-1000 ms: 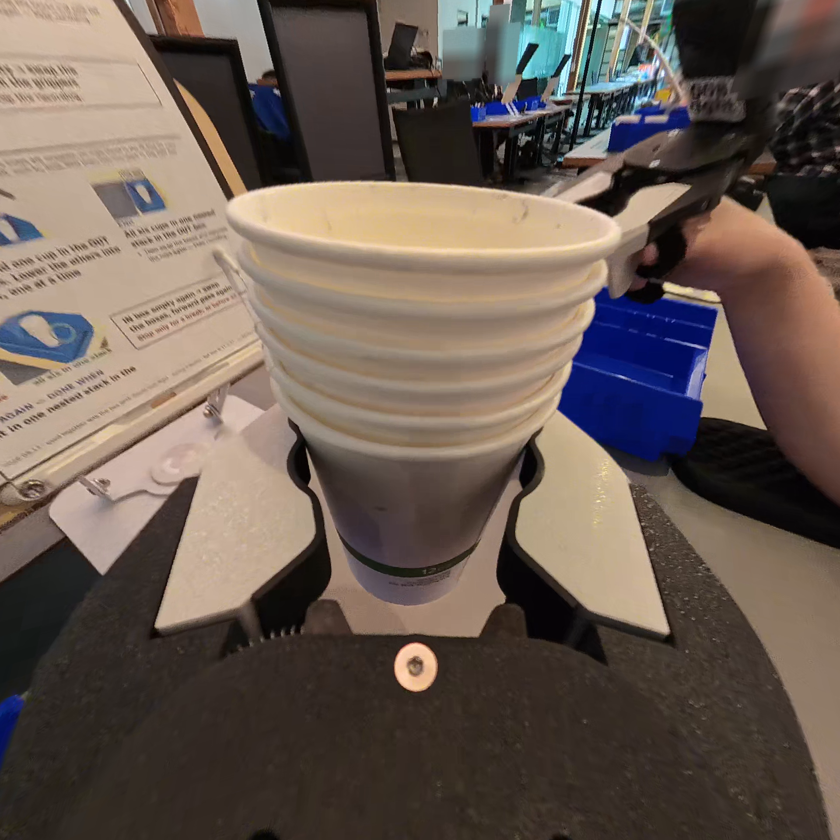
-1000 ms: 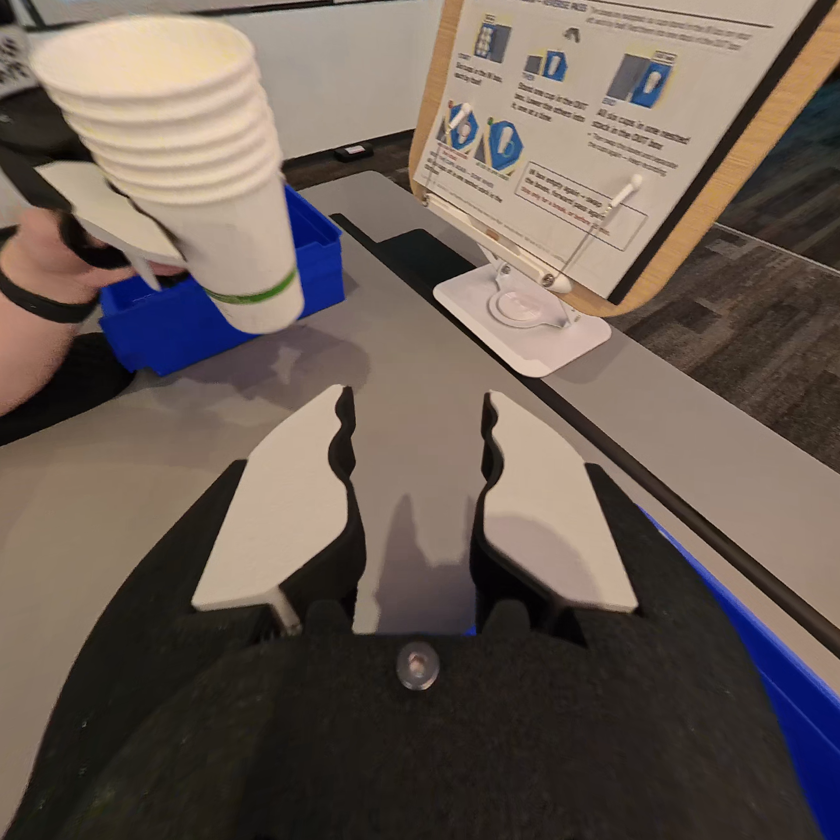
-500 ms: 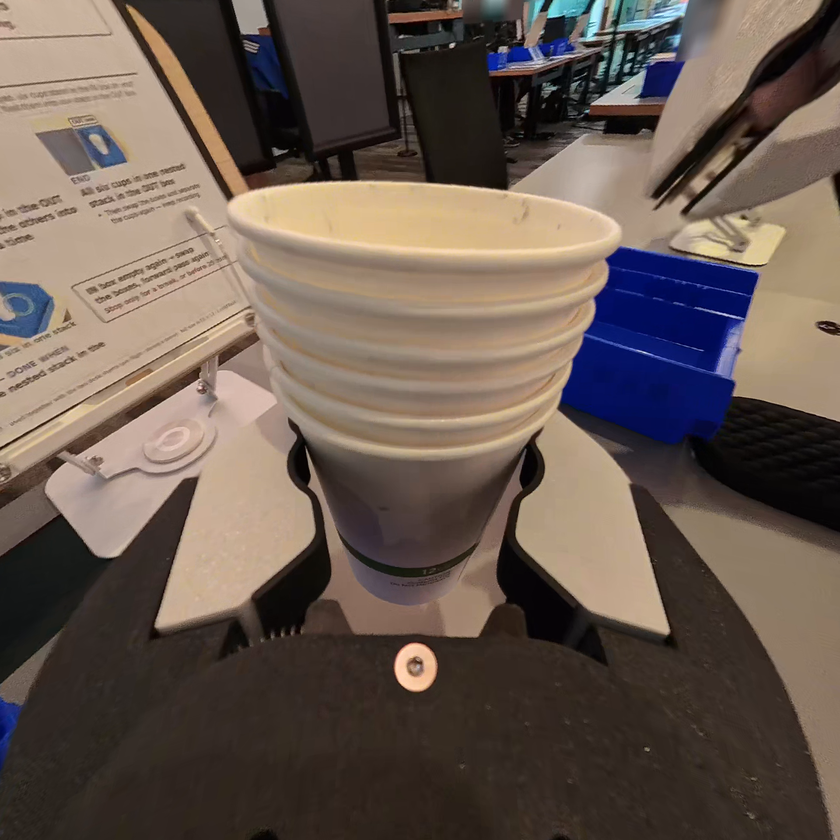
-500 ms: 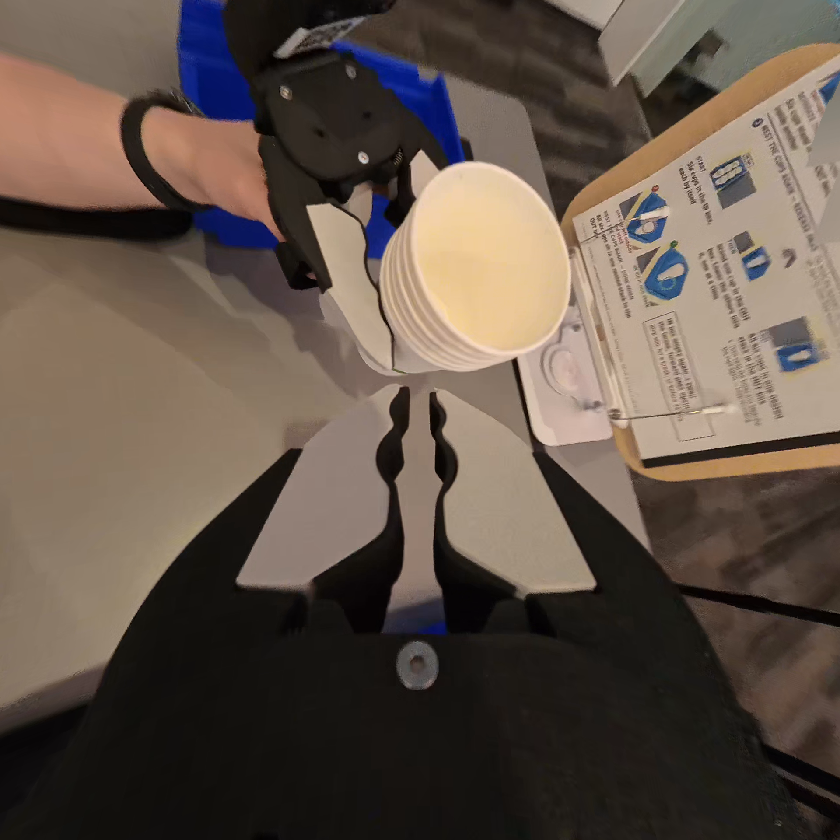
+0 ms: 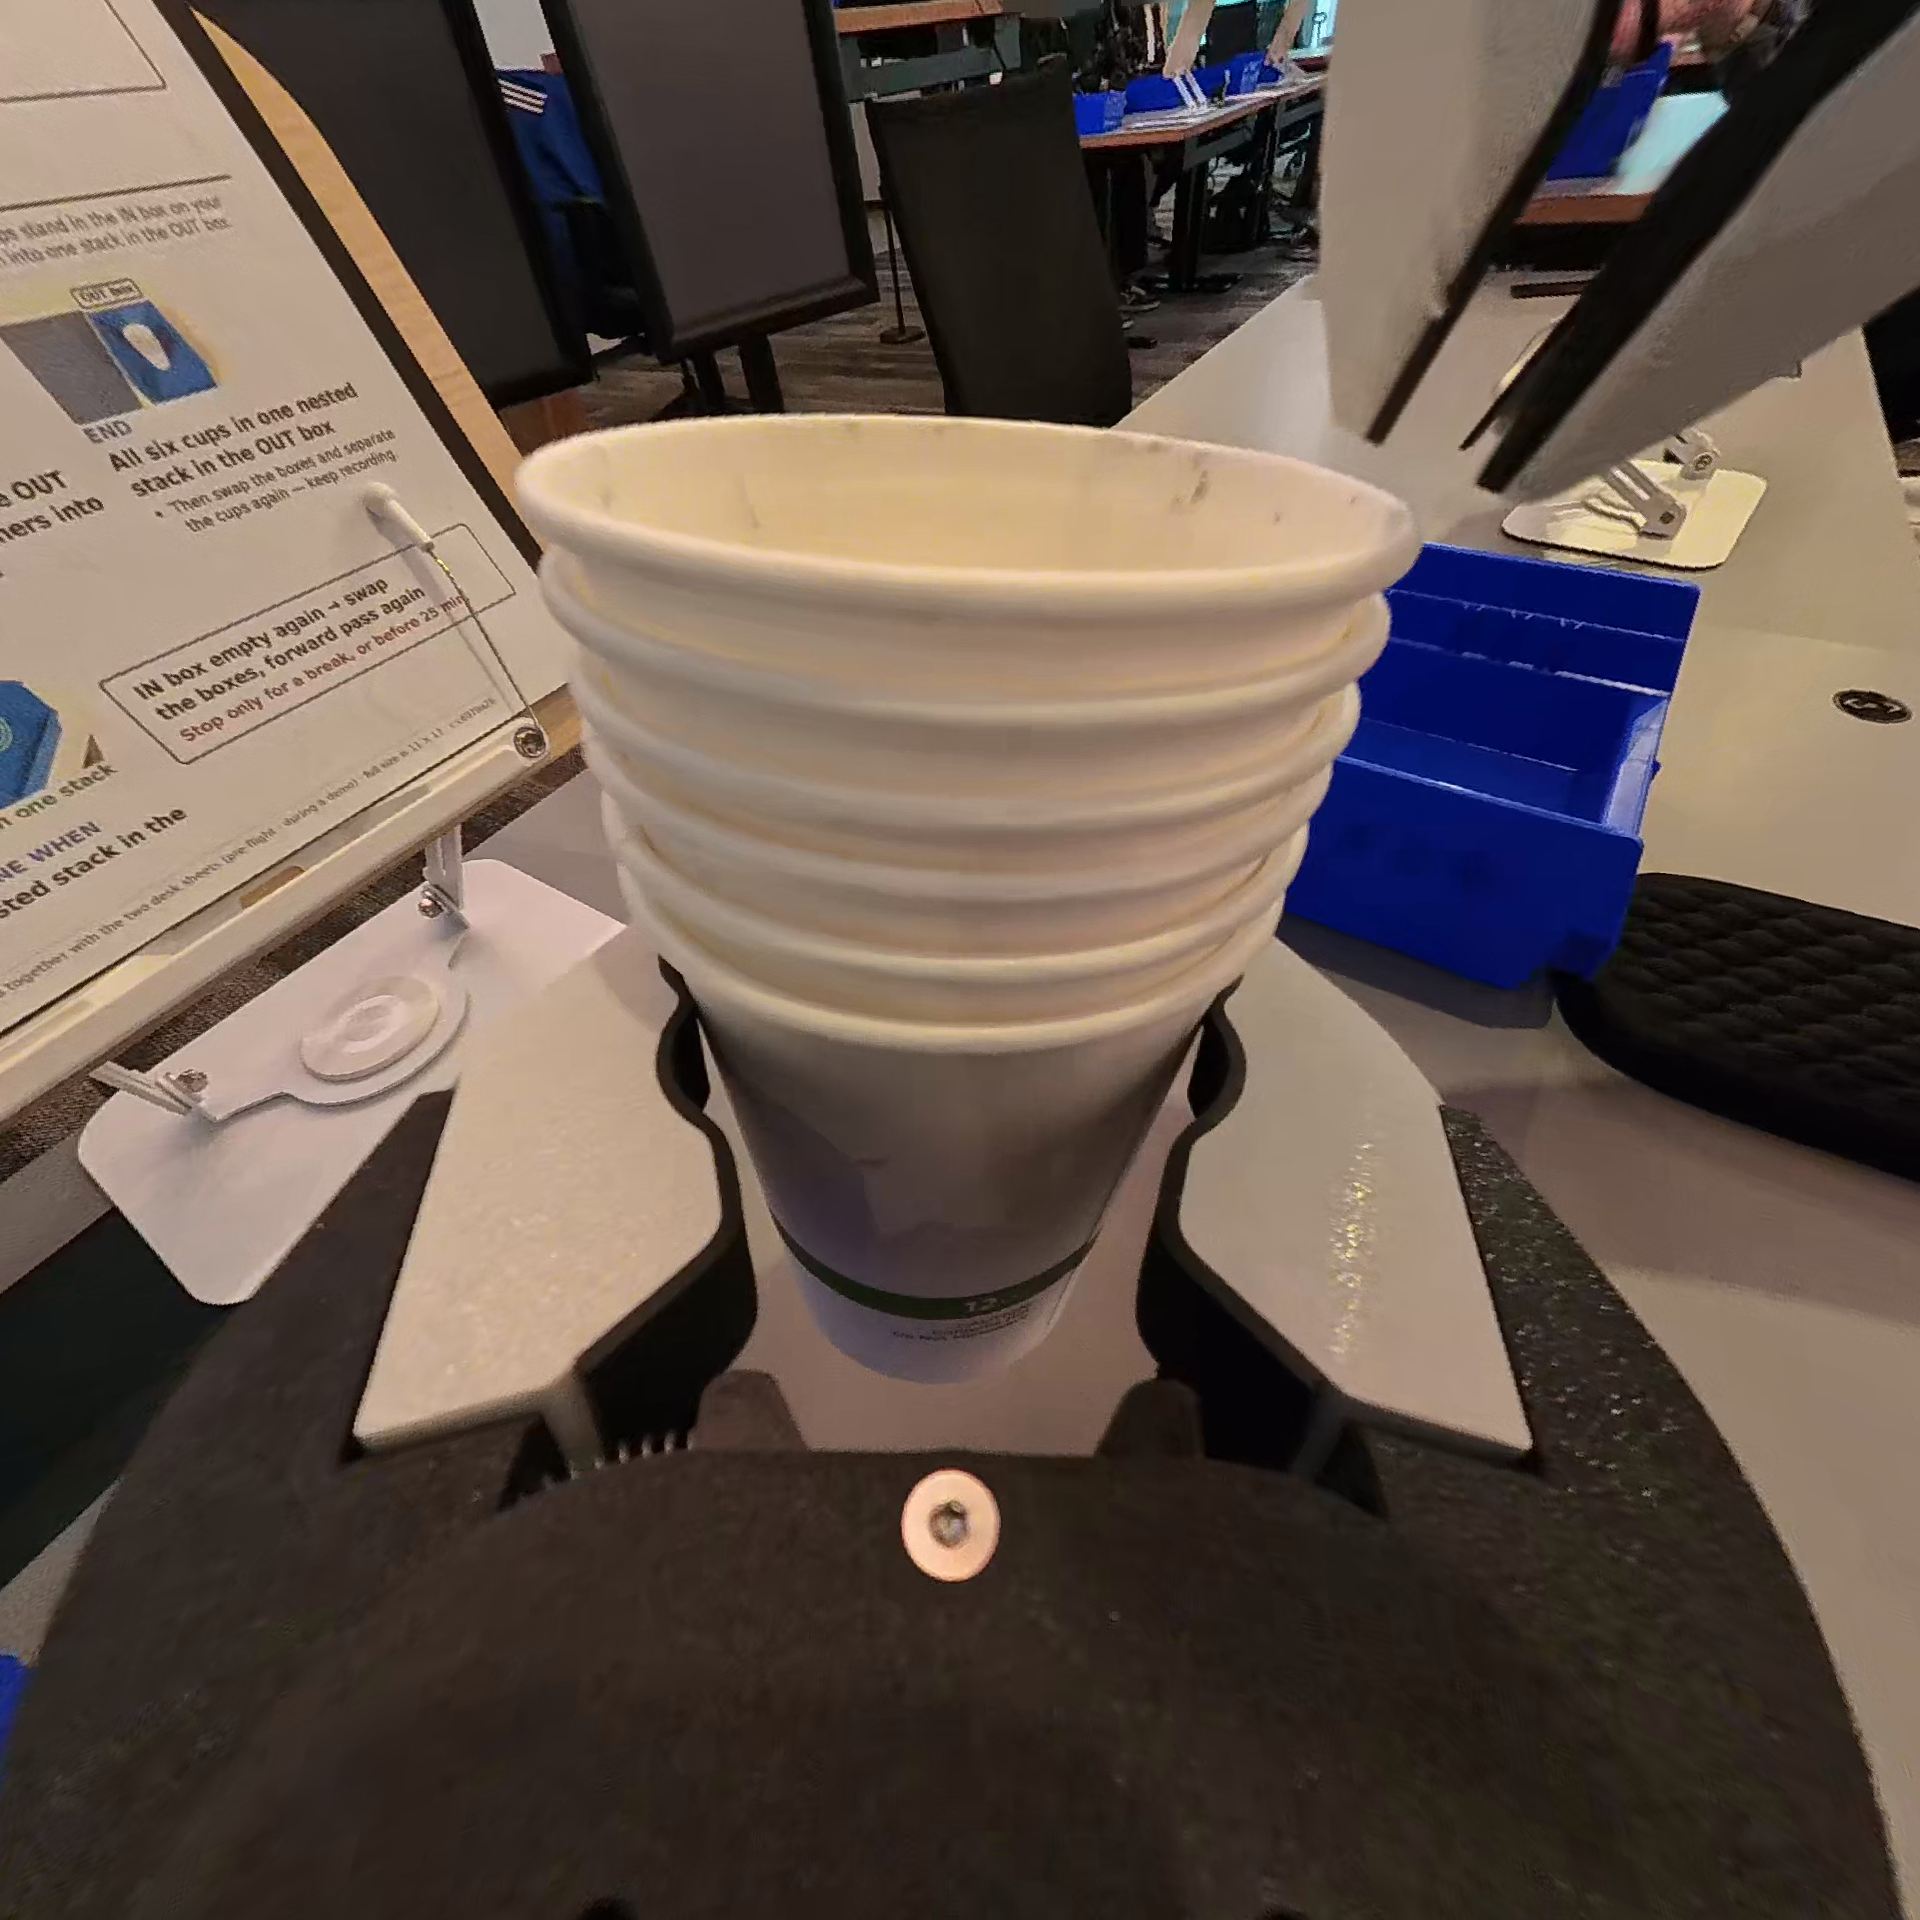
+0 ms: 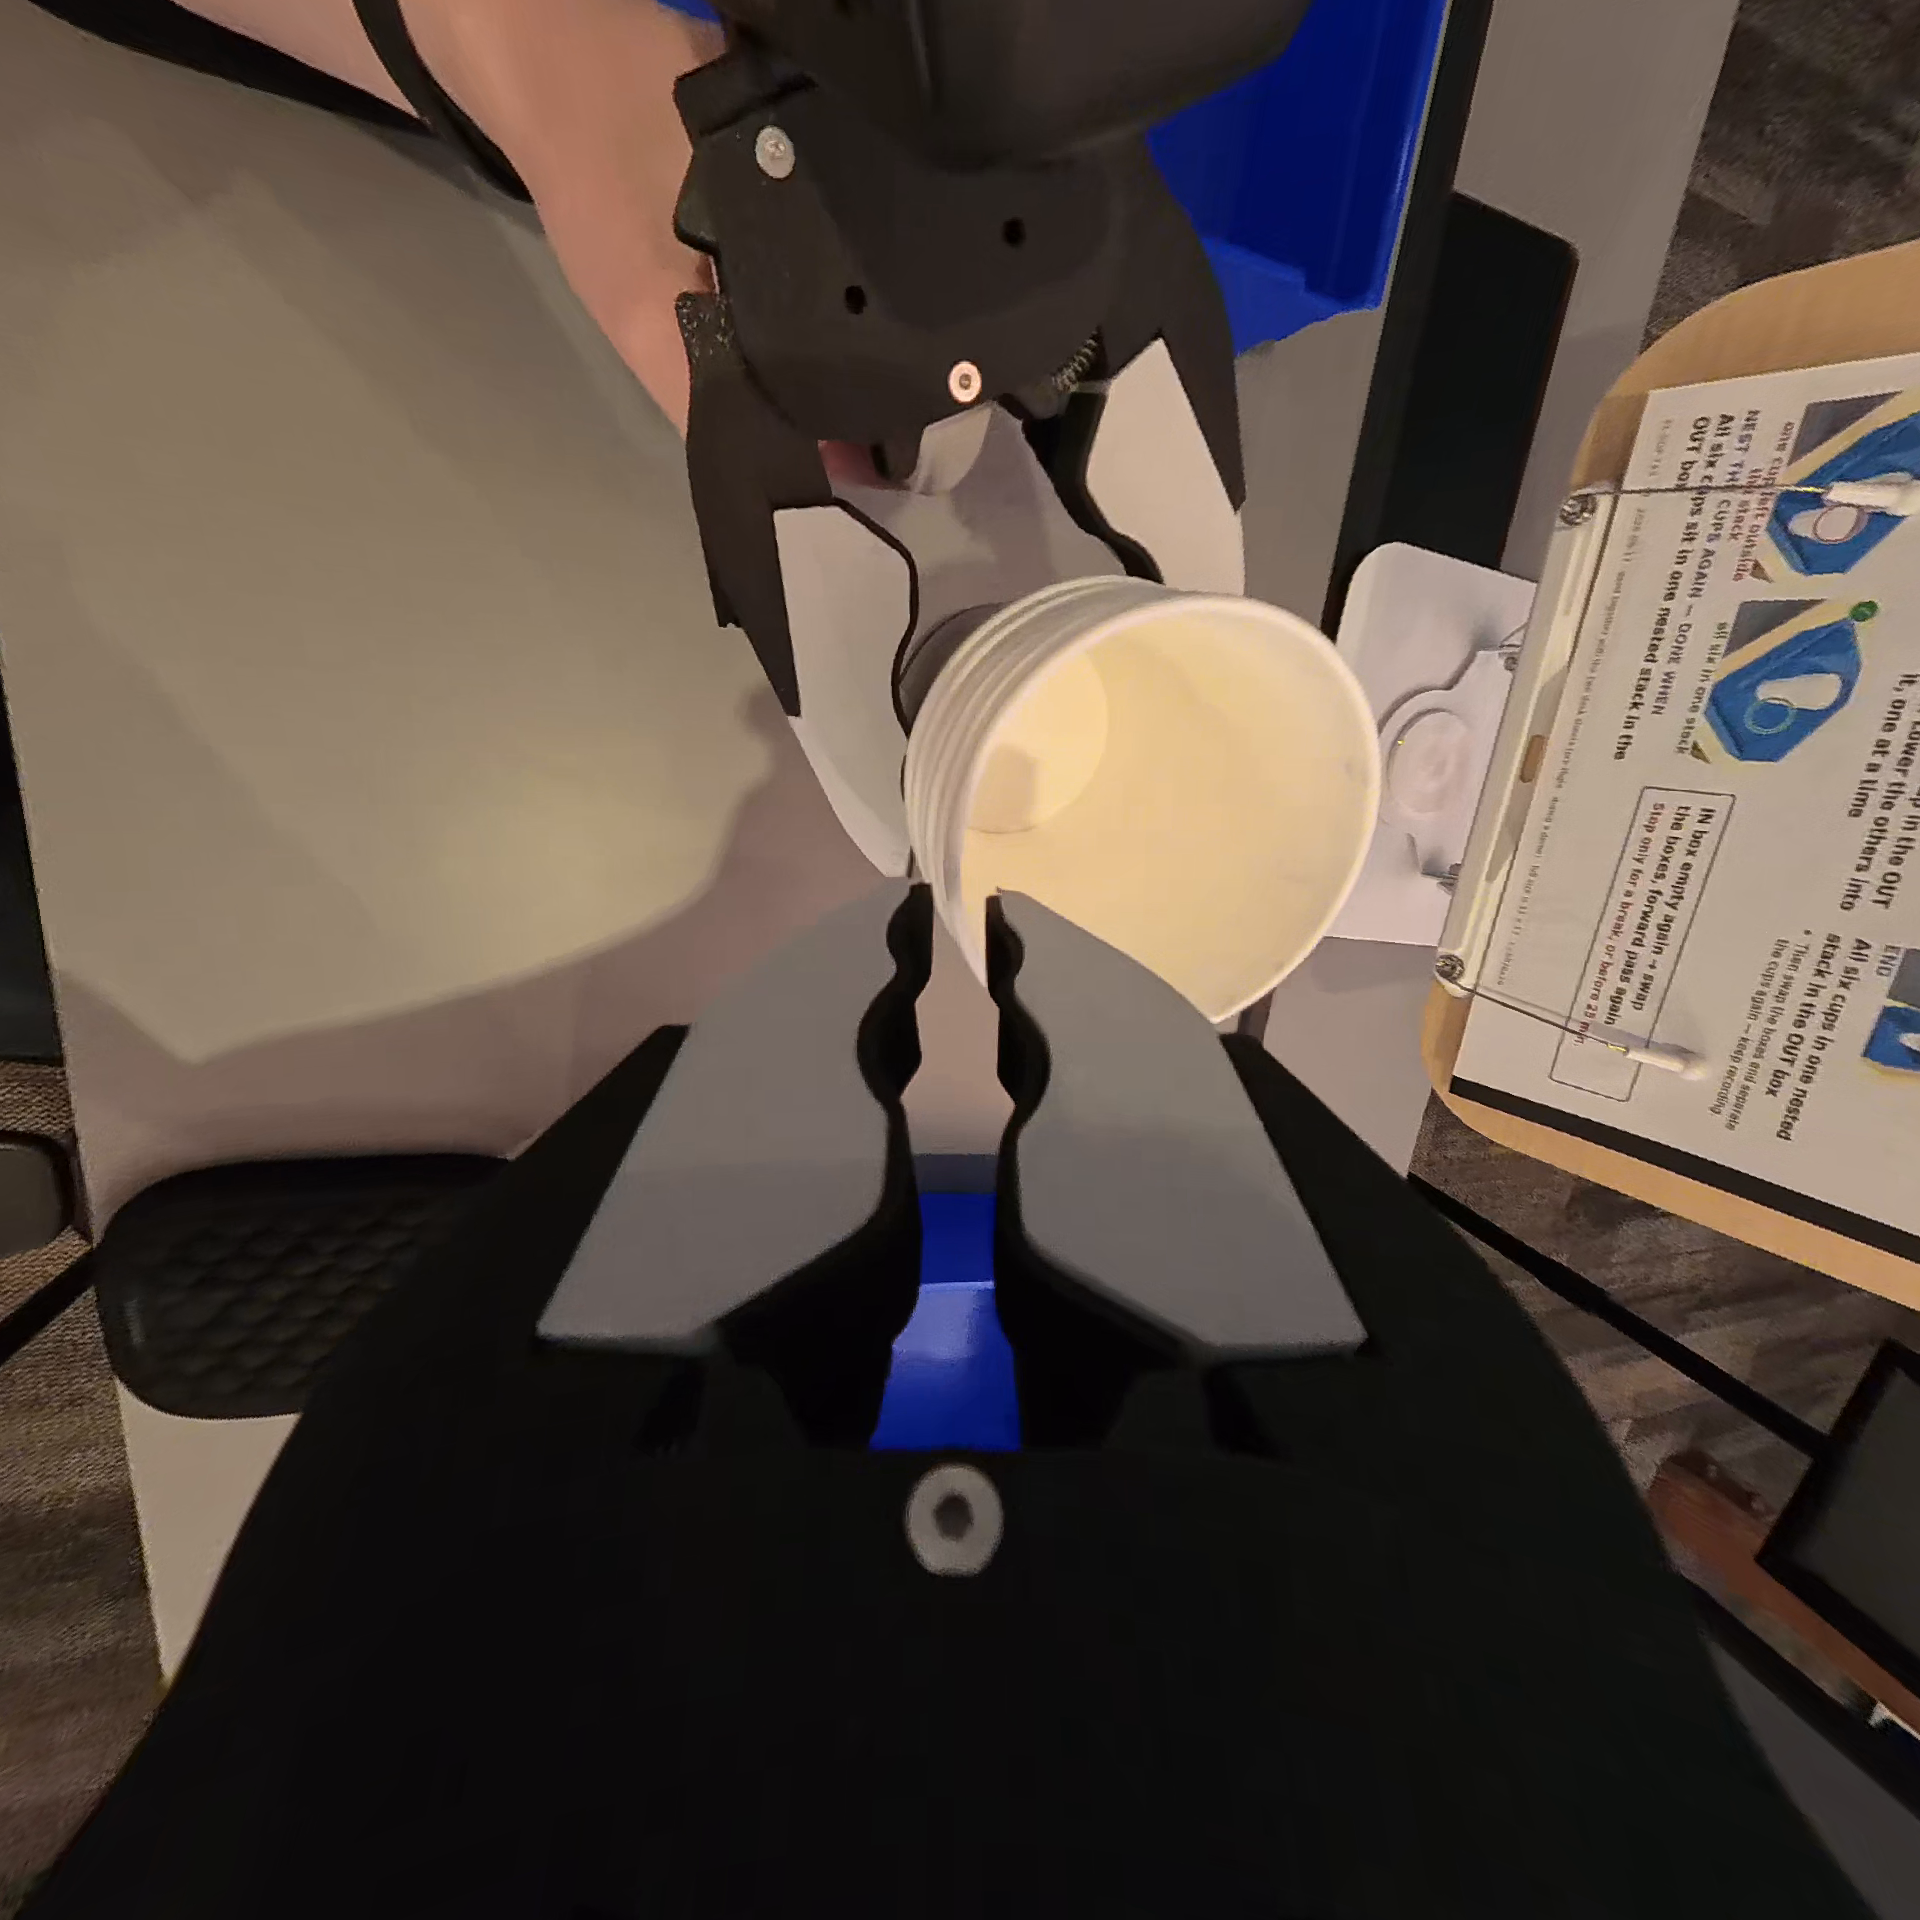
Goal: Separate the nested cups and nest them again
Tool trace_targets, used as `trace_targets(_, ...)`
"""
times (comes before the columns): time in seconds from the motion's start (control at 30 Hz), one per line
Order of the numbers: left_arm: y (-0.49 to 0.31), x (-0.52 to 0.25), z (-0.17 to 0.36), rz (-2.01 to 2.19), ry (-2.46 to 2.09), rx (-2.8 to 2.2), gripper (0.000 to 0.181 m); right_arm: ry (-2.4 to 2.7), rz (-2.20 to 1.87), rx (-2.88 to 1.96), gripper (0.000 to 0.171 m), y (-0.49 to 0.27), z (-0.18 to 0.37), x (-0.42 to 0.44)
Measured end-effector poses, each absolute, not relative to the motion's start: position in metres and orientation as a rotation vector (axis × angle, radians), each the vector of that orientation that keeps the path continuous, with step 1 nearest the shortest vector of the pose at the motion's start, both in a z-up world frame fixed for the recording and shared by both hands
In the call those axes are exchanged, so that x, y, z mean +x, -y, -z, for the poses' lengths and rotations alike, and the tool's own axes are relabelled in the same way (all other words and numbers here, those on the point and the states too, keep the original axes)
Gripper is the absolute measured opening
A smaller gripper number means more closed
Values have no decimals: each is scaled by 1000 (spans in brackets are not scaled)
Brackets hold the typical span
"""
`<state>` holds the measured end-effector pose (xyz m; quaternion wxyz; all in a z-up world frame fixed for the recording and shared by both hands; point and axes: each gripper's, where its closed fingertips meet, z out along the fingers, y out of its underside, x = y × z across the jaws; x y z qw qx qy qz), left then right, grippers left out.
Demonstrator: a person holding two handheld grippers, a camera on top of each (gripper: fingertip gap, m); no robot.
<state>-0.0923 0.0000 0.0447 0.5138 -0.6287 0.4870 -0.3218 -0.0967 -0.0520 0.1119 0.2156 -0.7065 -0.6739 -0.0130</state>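
Note:
A stack of several nested white paper cups [image 5: 956,727] is held in my left gripper [image 5: 956,1039], which is shut on the lowest cup's wall. The stack stands mouth up in the left wrist view. In the right wrist view the stack [image 6: 1132,790] tilts its mouth toward the camera, with the left gripper [image 6: 997,582] behind it. My right gripper [image 6: 954,914] has its jaws a narrow gap apart, with the tips astride the near rim of the top cup. It also shows in the left wrist view [image 5: 1444,457], just above the rim's far right side. I cannot tell whether it touches the rim.
A blue bin [image 5: 1475,790] sits right of the stack, and it also shows in the right wrist view [image 6: 1299,156]. Another blue bin [image 6: 945,1330] lies below my right gripper. An instruction board [image 5: 208,520] [image 6: 1714,831] stands on a white base. A black mat [image 5: 1766,1018] lies on the grey table.
My right gripper has narrowed its jaws, swung above the stack and come down to the top cup's rim. The left gripper still holds the stack, now tilted toward the right gripper.

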Motion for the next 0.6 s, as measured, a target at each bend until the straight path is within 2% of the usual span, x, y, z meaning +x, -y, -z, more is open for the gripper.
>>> trace_targets(0.6, 9, -87, -45, 857, -1193, -1508, 93, 1910, -27, -1995, 5, 55, -107, -96)
